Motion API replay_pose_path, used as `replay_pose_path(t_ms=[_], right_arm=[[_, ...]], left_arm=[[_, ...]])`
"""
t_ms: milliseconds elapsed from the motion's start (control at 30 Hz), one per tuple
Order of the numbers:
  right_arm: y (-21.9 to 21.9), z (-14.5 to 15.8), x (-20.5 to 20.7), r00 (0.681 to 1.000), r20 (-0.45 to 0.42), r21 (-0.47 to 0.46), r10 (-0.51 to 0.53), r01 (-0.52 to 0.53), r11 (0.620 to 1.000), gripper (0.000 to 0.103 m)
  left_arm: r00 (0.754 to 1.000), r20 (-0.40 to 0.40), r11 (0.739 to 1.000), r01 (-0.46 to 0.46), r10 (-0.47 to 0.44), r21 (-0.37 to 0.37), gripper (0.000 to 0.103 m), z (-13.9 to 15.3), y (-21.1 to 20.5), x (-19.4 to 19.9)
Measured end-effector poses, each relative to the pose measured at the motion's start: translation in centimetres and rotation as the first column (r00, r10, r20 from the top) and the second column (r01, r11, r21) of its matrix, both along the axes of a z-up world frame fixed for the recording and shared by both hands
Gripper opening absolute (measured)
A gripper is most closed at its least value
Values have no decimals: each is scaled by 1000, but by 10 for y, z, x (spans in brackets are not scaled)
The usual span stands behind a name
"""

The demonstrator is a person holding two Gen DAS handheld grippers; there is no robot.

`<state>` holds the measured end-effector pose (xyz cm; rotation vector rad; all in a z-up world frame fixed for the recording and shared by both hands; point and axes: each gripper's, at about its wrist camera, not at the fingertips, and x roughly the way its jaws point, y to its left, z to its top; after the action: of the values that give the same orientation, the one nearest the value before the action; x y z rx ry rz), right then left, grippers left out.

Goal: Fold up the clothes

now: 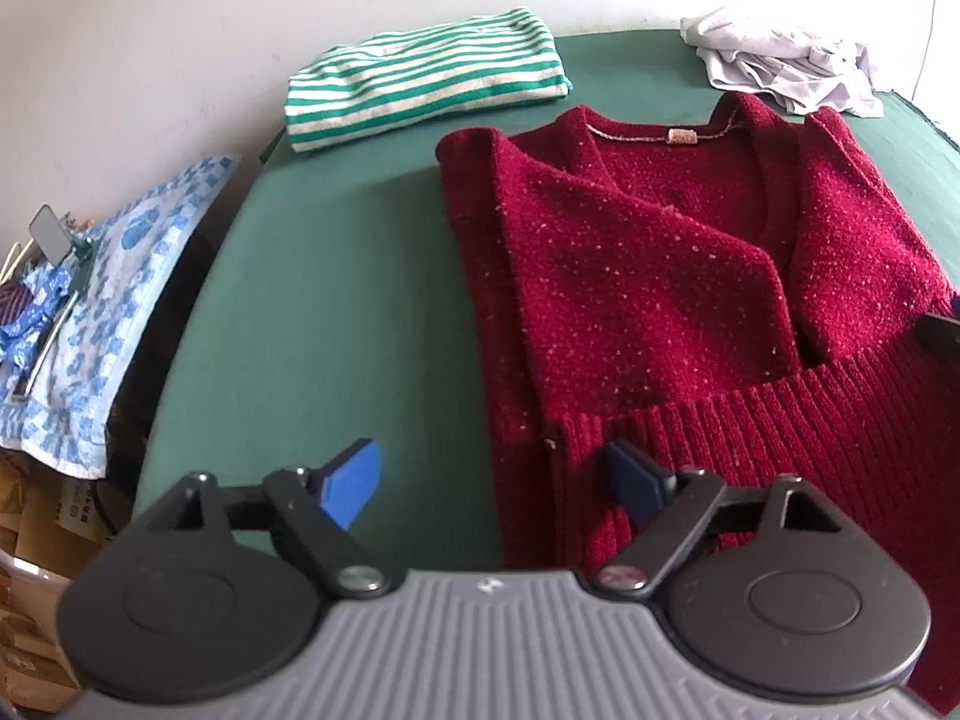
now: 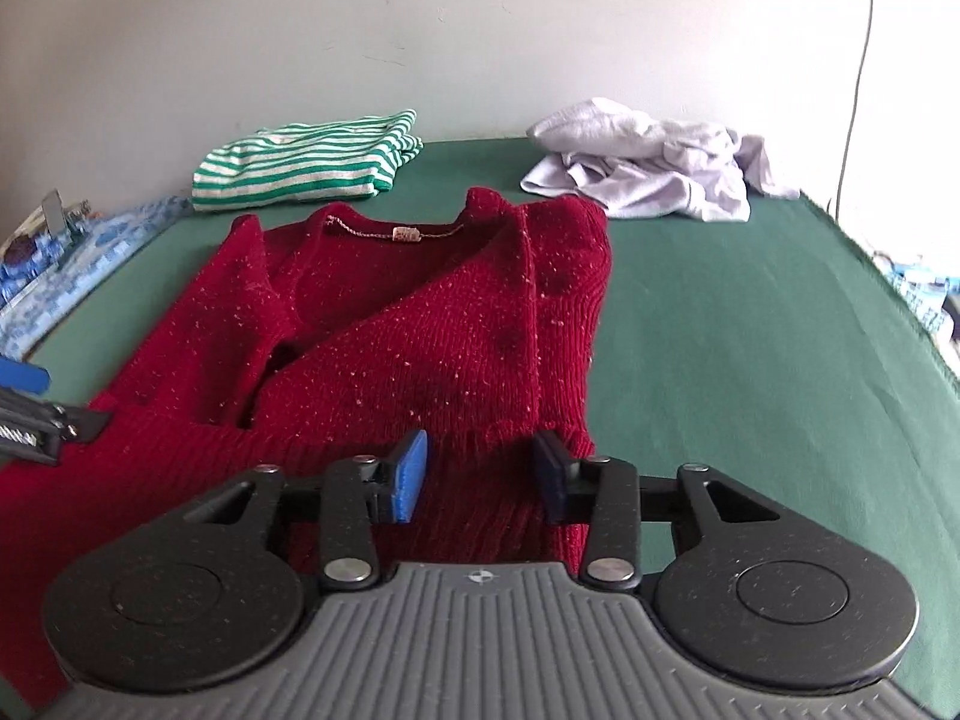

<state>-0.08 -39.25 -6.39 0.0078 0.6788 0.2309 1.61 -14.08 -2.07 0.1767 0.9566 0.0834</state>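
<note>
A dark red knit sweater (image 1: 660,276) (image 2: 408,330) lies flat on the green table cover (image 1: 336,276) (image 2: 720,324), collar toward the wall and both sleeves folded across its chest. My left gripper (image 1: 495,480) is open wide, low over the sweater's left edge near the ribbed hem, with one blue pad over the green cover and the other over the knit. My right gripper (image 2: 480,474) is open above the hem on the sweater's right side, and no cloth is pinched between its pads. Each gripper shows at the edge of the other's view: the left gripper (image 2: 24,408) and the right gripper (image 1: 942,330).
A folded green-and-white striped garment (image 1: 426,78) (image 2: 306,171) lies at the back left. A crumpled pale garment (image 1: 786,66) (image 2: 654,162) sits at the back right. A blue-patterned cloth (image 1: 108,300) with small items lies off the table's left edge. A cable (image 2: 858,60) hangs on the wall.
</note>
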Motion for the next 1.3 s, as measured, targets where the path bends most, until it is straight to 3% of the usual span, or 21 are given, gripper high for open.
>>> replay_pose_path(t_ms=[200, 300, 367, 433, 533, 700, 767, 900, 933, 1033, 1133, 1200, 1300], right_arm=[[1, 7, 0, 1000, -9, -31, -18, 18, 999, 45], [-5, 27, -19, 997, 16, 44, -79, 78, 996, 45], [-9, 38, -37, 996, 35, 86, -88, 85, 993, 45], [-6, 43, -57, 997, 27, 70, -67, 65, 995, 45], [3, 38, -78, 1000, 3, 21, -26, 26, 999, 44], [11, 17, -82, 998, -57, -30, -31, 29, 999, 47], [13, 18, -77, 998, -63, -37, -28, 26, 999, 49], [-2, 39, -85, 1000, 5, 71, -29, 28, 997, 46], [-6, 40, -83, 1000, -12, 92, -11, 12, 996, 48], [-11, 21, -64, 986, -166, 85, 11, 3, 996, 47], [-15, 26, -52, 984, -170, 73, 53, -41, 997, 46], [-20, 39, -41, 989, -137, 60, 63, -55, 997, 44], [-35, 61, -14, 993, -100, 89, 57, -48, 995, 44]], left_arm=[[999, -9, 999, 32, -33, -36, 82, 5, 12, 6], [1000, 17, 999, 27, -26, -21, 72, 16, 28, 1], [999, 41, 1000, 29, -29, -3, 54, 24, 39, -7], [997, 37, 997, 68, -66, -48, 49, 32, 45, -19], [985, 16, 975, 172, -171, -140, 52, 32, 36, -41], [979, 1, 974, 205, -206, -95, 57, 4, 12, -49], [976, 0, 974, 218, -219, -56, 59, 7, 11, -51], [979, 18, 977, 206, -205, -50, 59, 21, 20, -59], [981, 16, 980, 196, -196, -35, 64, 20, 21, -61], [988, -25, 989, 150, -150, -1, 63, 9, 17, -59], [986, 0, 985, 166, -167, 55, 64, 14, 12, -49], [991, 23, 988, 130, -132, 86, 62, 24, 15, -33], [996, 60, 996, 71, -73, 47, 64, 47, 20, -10]])
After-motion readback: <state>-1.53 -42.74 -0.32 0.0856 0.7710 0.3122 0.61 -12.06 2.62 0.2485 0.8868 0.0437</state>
